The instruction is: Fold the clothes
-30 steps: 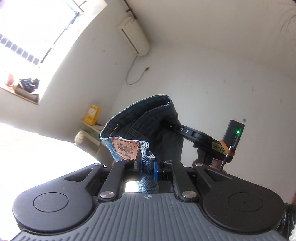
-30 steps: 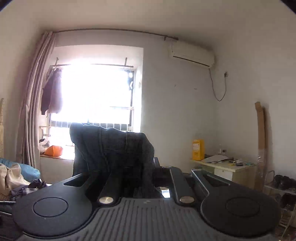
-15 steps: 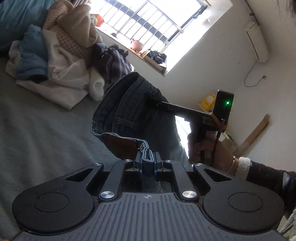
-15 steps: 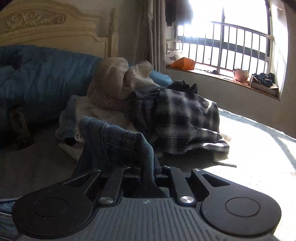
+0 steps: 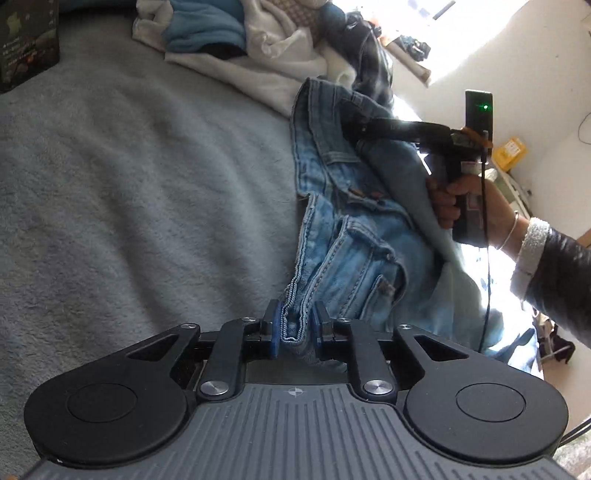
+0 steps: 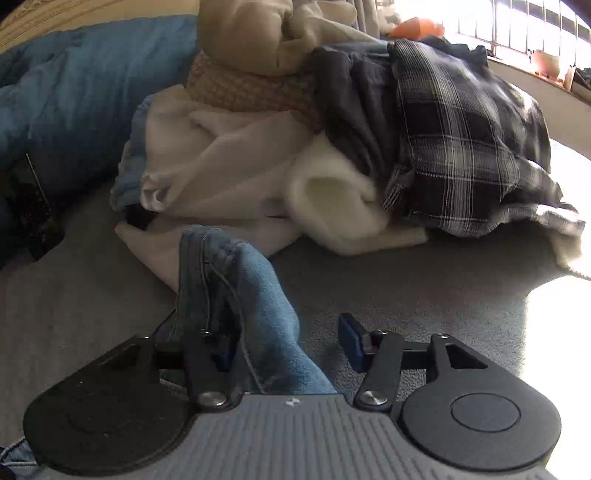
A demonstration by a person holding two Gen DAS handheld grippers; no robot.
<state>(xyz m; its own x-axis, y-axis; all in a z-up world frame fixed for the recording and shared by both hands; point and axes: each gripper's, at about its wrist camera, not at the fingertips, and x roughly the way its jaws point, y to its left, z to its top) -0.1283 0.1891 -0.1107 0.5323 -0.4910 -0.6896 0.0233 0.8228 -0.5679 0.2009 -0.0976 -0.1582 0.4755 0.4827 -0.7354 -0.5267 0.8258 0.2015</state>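
A pair of light blue jeans [image 5: 354,236] lies over the grey bed cover [image 5: 147,177], waistband stretched between both grippers. My left gripper [image 5: 295,328] is shut on the waistband edge, low over the bed. My right gripper [image 6: 288,339] has its jaws wide apart, with a fold of the jeans [image 6: 251,295] lying loose against the left finger. The right gripper also shows in the left wrist view [image 5: 354,127], at the far end of the waistband, held by a hand.
A pile of unfolded clothes lies beyond the jeans: a white fleece [image 6: 229,173], a dark plaid shirt [image 6: 465,140], a beige garment [image 6: 258,33]. A blue duvet [image 6: 74,85] is at the left, a dark box [image 5: 26,40] at the far left, a window sill behind.
Both grippers have swung down from the raised position, bringing the jeans onto the bed. The right gripper's jaws have opened and let go of the waistband.
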